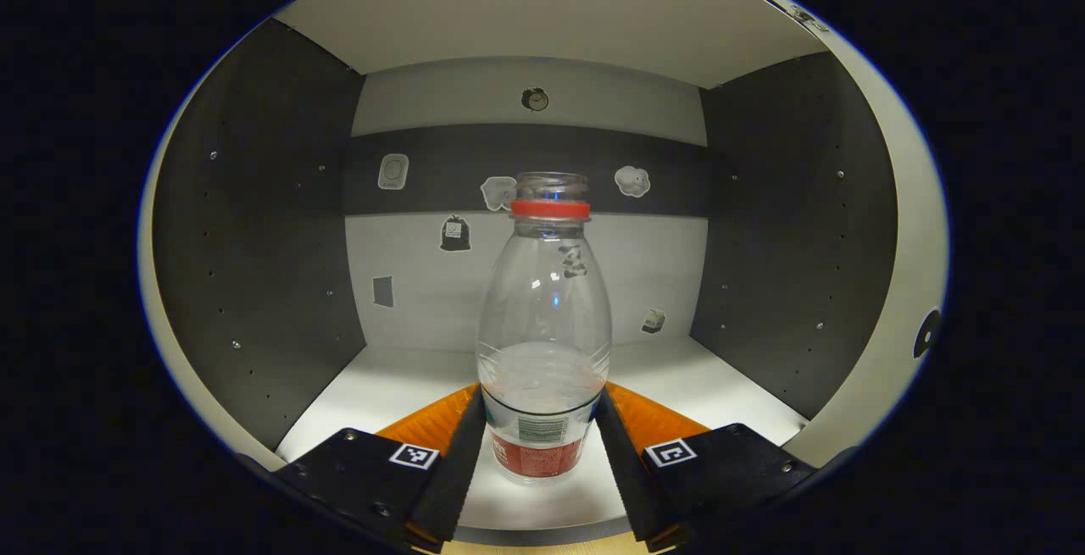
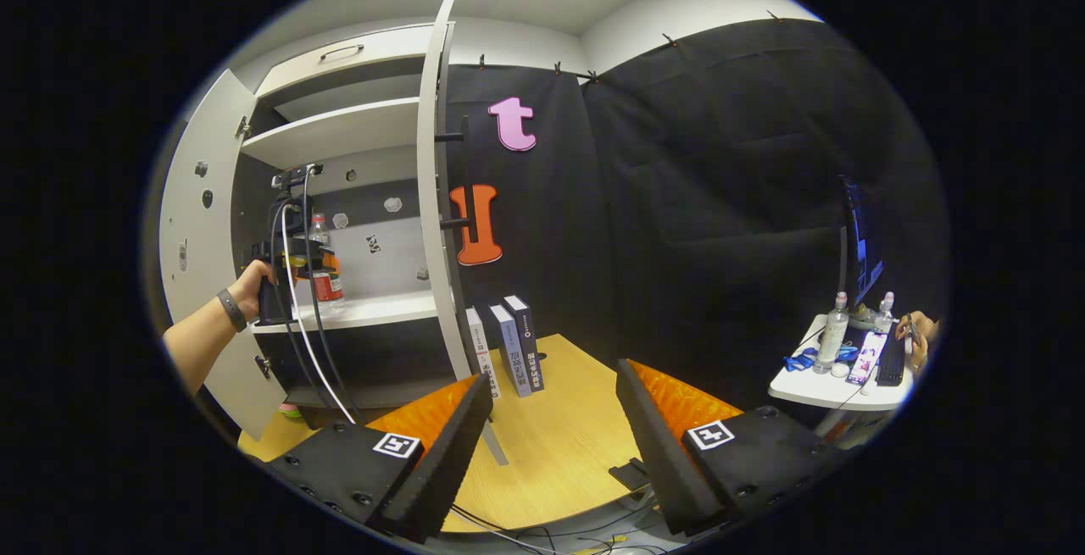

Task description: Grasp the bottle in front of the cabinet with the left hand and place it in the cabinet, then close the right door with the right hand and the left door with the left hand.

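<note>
The tall white cabinet (image 2: 356, 135) stands open, its right door (image 2: 436, 182) edge-on at twelve o'clock, while the left gripper (image 1: 542, 441) pinches the clear plastic red-collared bottle (image 1: 544, 326) upright on the shelf, seemingly awaiting release, and the right gripper (image 2: 551, 445) waits spread.

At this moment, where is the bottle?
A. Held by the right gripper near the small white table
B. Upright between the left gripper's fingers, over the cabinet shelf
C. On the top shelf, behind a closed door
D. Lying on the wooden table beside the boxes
B: in the left gripper view the bottle stands upright between the fingers of the left gripper, above the white cabinet shelf.
</note>
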